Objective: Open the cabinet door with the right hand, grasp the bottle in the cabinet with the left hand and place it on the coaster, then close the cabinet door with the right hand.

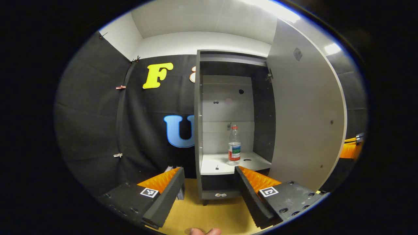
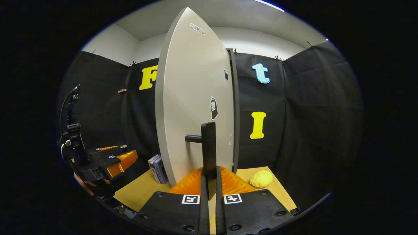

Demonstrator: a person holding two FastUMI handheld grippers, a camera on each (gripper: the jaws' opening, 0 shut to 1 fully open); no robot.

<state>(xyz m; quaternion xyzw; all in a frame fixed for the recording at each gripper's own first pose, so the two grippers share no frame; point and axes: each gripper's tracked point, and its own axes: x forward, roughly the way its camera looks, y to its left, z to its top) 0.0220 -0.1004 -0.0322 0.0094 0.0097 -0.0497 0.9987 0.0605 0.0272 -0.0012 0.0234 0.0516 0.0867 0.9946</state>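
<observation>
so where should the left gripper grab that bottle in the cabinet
Probably the bottle body around its label, coming straight in from the open front of the cabinet. It stands upright near the shelf's front edge, and the open left gripper already faces it, fingers either side of that line. The neck looks narrower, so likely less secure.

Your left gripper [image 1: 209, 195] has open jaws and a free lane ahead to the bottle [image 1: 234, 146]; cabinet door [image 1: 303, 124] walls its right, cabinet side panel [image 1: 198, 130] its left.
</observation>
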